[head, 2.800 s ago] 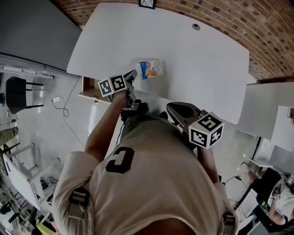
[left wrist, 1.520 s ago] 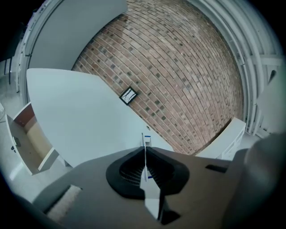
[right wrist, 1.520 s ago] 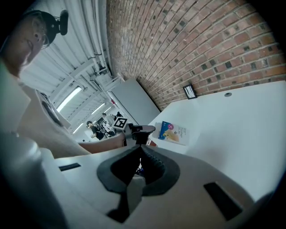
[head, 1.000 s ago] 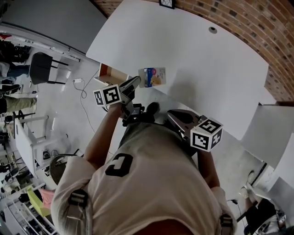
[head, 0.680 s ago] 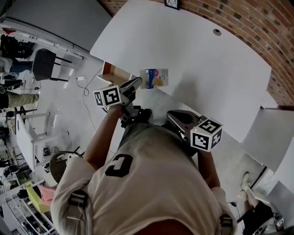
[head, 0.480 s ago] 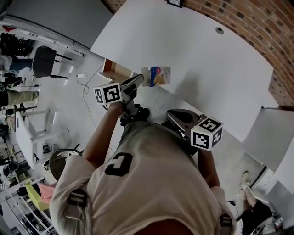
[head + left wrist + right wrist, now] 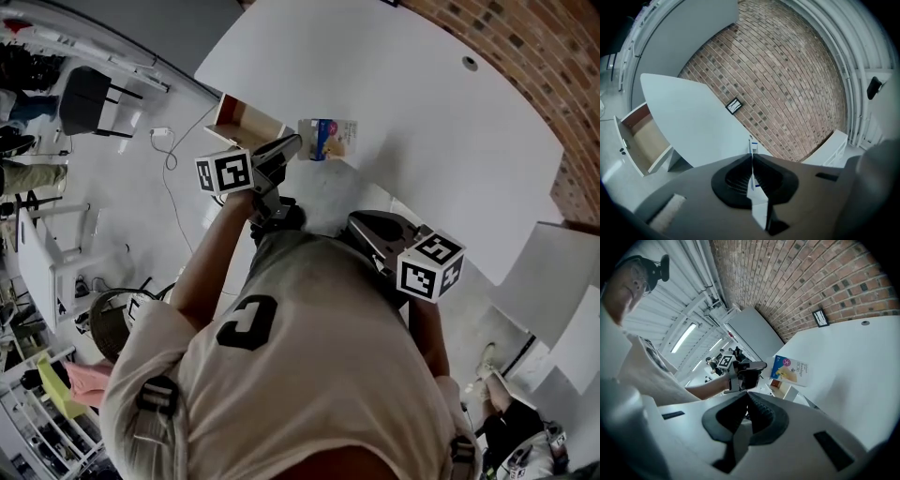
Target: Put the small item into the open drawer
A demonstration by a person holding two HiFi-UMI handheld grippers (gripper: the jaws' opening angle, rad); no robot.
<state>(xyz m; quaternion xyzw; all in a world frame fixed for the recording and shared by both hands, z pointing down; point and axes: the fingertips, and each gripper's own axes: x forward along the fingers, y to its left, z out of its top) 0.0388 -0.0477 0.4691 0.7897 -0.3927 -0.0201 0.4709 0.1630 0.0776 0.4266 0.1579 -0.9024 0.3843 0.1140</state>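
White table up ahead, small blue-and-yellow box lying at its near edge, just off the tips of the left tongs, which are closed and empty. Open wooden drawer just to their left. Right tongs closed too, empty, hanging back near the body.

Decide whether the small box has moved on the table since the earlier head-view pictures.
No. The small box still sits at the near edge of the table, beside the open drawer. Only the camera's framing has shifted.
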